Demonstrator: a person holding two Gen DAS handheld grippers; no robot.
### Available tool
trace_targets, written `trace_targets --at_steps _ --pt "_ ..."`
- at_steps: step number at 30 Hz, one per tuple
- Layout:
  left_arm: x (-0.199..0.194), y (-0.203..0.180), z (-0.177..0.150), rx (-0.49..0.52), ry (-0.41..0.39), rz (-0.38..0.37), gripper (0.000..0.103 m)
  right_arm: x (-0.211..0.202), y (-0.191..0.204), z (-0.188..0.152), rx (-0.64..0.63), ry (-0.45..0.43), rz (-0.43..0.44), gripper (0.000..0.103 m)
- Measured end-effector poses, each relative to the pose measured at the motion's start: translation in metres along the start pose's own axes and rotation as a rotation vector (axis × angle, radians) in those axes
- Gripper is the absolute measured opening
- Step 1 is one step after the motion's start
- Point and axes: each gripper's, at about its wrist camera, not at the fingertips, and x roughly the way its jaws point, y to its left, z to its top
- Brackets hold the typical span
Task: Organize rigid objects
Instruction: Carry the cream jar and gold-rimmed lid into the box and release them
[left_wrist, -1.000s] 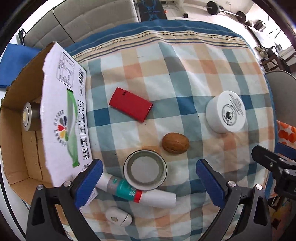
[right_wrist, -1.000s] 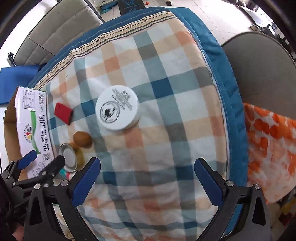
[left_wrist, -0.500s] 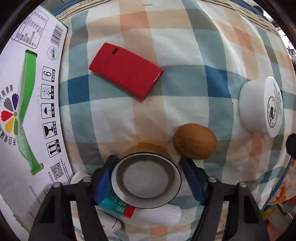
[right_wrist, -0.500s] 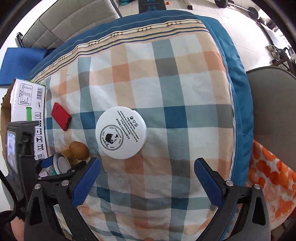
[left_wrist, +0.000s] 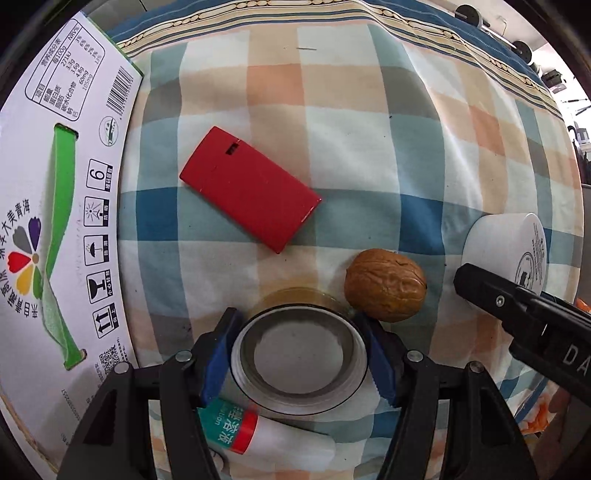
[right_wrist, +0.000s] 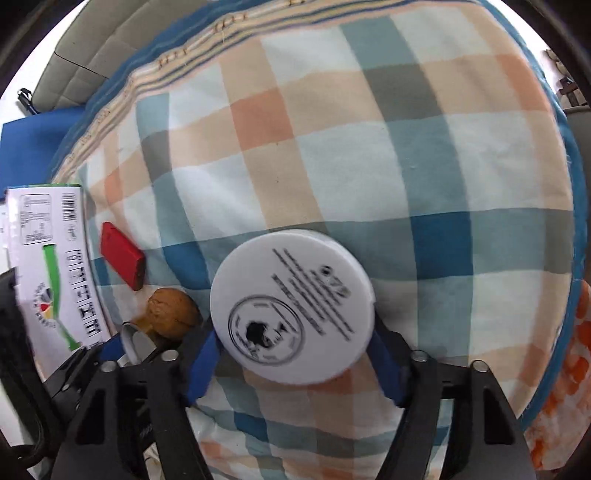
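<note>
My left gripper (left_wrist: 299, 350) is shut on a small round glass jar (left_wrist: 299, 360) seen from above, its blue pads against both sides. A walnut (left_wrist: 384, 284) lies just right of it and a red flat box (left_wrist: 249, 199) farther up. A white tube (left_wrist: 266, 435) with a green and red label lies under the jar. My right gripper (right_wrist: 291, 349) has its blue pads against both sides of a white round cream jar (right_wrist: 291, 310). The walnut (right_wrist: 171, 312) and the red box (right_wrist: 122, 254) also show in the right wrist view.
A white printed cardboard box (left_wrist: 55, 229) stands along the left, its flap (right_wrist: 51, 266) also in the right wrist view. A checked cloth (left_wrist: 351, 122) covers the round table. The table's blue edge (right_wrist: 576, 206) and an orange patterned cushion (right_wrist: 569, 398) are at the right.
Both grippers came down and closed: the left one around the glass jar, the right one around the white cream jar. The other objects have not moved.
</note>
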Motion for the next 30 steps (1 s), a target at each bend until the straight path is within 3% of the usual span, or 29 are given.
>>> trace_targets --at_steps 5,10,13,17,22,30 --pt "-0.007 -0.021 -0.009 0.074 -0.014 -0.009 0.062 -0.002 0.002 -0.009 0.001 0.019 -0.057 0.070" --pt "0.001 -0.044 -0.032 0.139 -0.004 -0.021 0.062 -0.010 -0.028 -0.045 -0.001 0.052 -0.119 0.069" --pt "0.007 -0.047 -0.032 0.153 -0.023 0.009 0.064 -0.009 -0.045 -0.059 0.020 0.045 -0.131 0.070" --pt "0.011 -0.059 -0.034 0.163 -0.029 0.015 0.065 -0.004 -0.054 -0.060 0.058 0.026 -0.109 0.070" --pt "0.012 -0.071 -0.027 0.163 -0.041 0.012 0.062 0.001 -0.054 -0.058 0.085 0.002 -0.151 0.070" --pt "-0.014 -0.051 -0.039 0.170 -0.067 -0.004 0.062 -0.012 -0.052 -0.064 0.068 -0.016 -0.168 0.069"
